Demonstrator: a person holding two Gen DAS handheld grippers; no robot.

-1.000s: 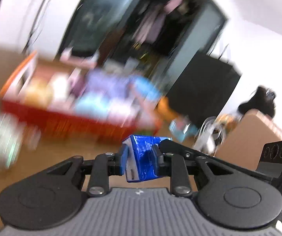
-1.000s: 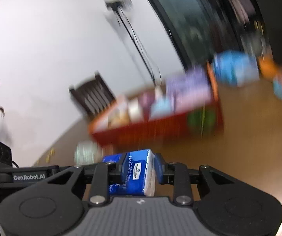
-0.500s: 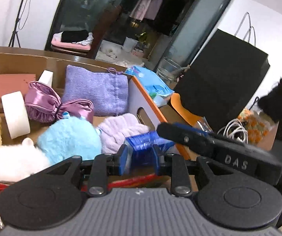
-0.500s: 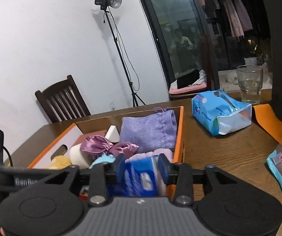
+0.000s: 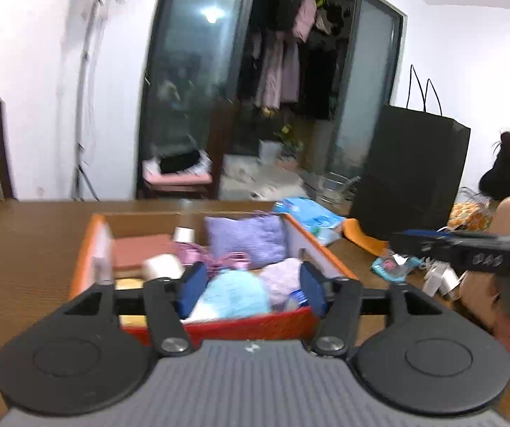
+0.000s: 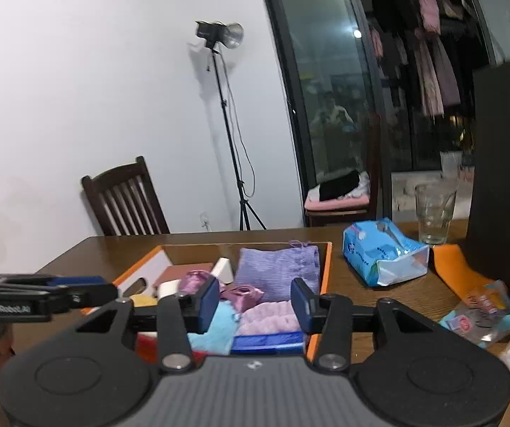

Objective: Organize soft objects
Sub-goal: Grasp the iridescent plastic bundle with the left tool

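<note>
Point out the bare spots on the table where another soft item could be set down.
Bare wood lies left of the orange box, toward the chair, and in the strip between the box and the blue tissue pack. The box itself is packed. The right side is crowded: glass, black bag, snack packet.

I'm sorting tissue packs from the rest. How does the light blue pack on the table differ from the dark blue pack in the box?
The light blue pack lies outside the box, on the bare table, while the dark blue pack sits inside, at the near corner. The light blue pack is pale and puffy with a clear end; the dark blue pack is deep blue and looks flatter. The light blue pack shows whole; the dark blue pack is partly hidden. Both are glossy plastic wrappers.
</note>
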